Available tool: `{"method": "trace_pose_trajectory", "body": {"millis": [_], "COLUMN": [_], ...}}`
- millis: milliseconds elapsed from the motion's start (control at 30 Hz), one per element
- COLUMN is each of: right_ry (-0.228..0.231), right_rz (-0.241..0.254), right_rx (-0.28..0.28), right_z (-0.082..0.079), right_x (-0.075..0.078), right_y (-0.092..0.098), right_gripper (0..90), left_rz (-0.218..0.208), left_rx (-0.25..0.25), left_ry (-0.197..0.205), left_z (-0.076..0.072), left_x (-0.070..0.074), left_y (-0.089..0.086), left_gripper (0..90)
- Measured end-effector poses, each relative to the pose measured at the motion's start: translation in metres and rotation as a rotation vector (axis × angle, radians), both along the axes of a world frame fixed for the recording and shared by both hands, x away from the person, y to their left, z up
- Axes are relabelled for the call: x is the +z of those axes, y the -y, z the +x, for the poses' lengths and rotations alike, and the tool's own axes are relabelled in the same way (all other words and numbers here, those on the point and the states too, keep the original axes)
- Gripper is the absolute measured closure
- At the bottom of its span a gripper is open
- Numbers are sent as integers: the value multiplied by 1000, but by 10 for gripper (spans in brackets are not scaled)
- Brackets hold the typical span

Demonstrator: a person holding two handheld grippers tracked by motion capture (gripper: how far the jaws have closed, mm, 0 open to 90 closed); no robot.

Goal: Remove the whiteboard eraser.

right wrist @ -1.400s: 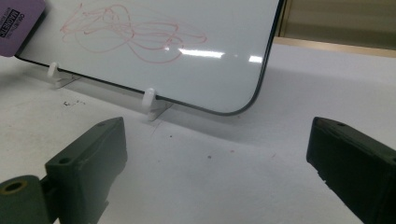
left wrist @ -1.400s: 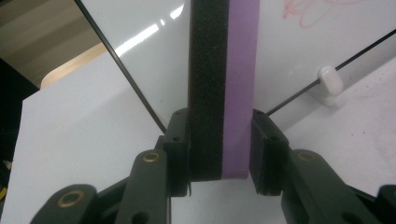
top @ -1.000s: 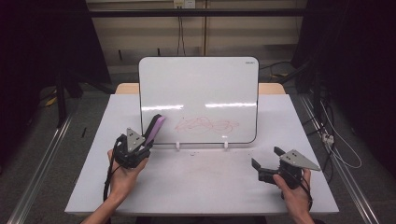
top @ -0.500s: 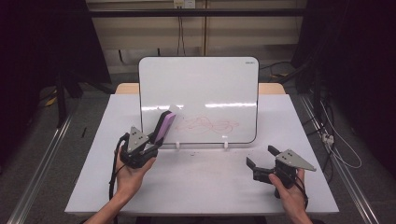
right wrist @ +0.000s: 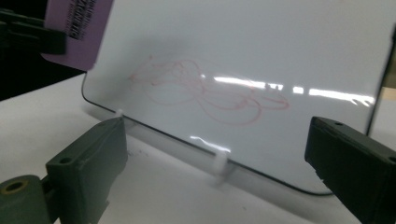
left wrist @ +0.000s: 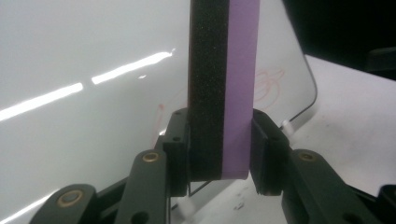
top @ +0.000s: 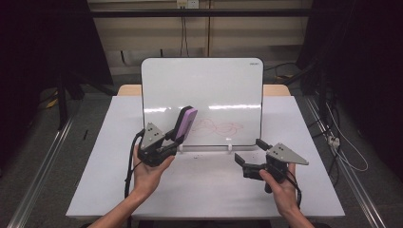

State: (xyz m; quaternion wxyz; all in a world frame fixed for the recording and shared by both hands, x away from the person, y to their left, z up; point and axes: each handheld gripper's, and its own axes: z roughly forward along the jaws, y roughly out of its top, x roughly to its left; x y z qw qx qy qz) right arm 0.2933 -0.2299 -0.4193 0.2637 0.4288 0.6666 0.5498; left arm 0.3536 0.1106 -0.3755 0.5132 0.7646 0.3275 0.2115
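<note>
High view: left tongs point(top: 175, 137), clamped on the eraser point(top: 185, 123), have risen toward the whiteboard point(top: 202, 90); scribble point(top: 221, 127) lies at 3 o'clock, unwiped. Right tongs point(top: 248, 155) gape empty.

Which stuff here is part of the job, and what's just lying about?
In the job:
- eraser, clamped in the left gripper
- whiteboard with the red scribble
- right gripper, jaws open, nothing in them

Lying about:
- cables on the floor at the right
- metal rail on the floor at the left
</note>
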Motion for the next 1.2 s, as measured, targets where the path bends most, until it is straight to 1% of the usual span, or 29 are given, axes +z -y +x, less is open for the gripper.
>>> {"method": "trace_pose_trajectory", "body": {"millis": [67,100,133,167,200,233,267,333,400,467,500,533,600,633,667,700,733,767,800,900,967,1033,1100,1133,1167,1200], "right_ry": [8,17,44,48,53,60,60,75,91,97,117,126,151,151,166,166,179,179,174,171,170,178,195,195,199,198], "right_rz": [6,21,57,73,92,95,95,107,118,119,124,130,141,141,172,172,182,182,204,210,214,221,248,248,260,292], "right_rx": [9,20,57,64,68,80,80,85,88,92,84,90,79,79,75,75,63,63,60,54,64,63,57,57,54,51], "right_z": [2,4,7,8,10,11,11,14,16,17,20,22,25,25,29,29,31,31,34,36,37,38,39,39,39,41], "right_x": [1,1,1,1,2,2,2,4,6,8,12,14,19,19,23,23,24,24,23,20,19,19,21,21,21,20], "right_y": [-3,-6,-11,-13,-16,-18,-18,-25,-27,-29,-32,-33,-37,-37,-40,-40,-42,-42,-44,-46,-50,-52,-56,-56,-57,-60], "right_gripper": [54,49,30,29,29,28,28,31,17,17,14,16,23,23,39,39,55,55,66,74,92,106,140,140,161,180], "left_rz": [-15,-26,-38,-40,-52,-54,-54,-68,-65,-82,-94,-106,-134,-137,-140,-146,-149,-152,-158,-160,-158,-160,-162,-161,-163,-157], "left_rx": [-12,-17,-22,-29,-32,-43,-43,-57,-63,-69,-70,-74,-78,-77,-78,-79,-82,-81,-82,-86,-88,-86,-85,-85,-84,-87], "left_ry": [-2,-6,-11,-14,-21,-22,-22,-28,-28,-43,-52,-68,-94,-92,-90,-94,-93,-91,-95,-100,-101,-102,-99,-101,-101,-99], "left_z": [0,1,1,2,2,2,2,1,1,1,1,2,5,5,5,6,6,5,5,4,3,1,1,0,0,0], "left_x": [1,1,1,2,1,1,1,0,0,-1,-2,-2,-2,-2,-2,-2,-2,-2,-3,-6,-7,-8,-9,-9,-10,-10], "left_y": [6,9,12,14,17,23,23,30,32,35,37,39,42,44,45,46,47,48,49,51,52,52,52,52,52,51], "left_gripper": [639,639,639,639,639,639,639,639,639,639,639,639,639,639,639,639,639,639,639,639,639,639,638,638,638,638]}}
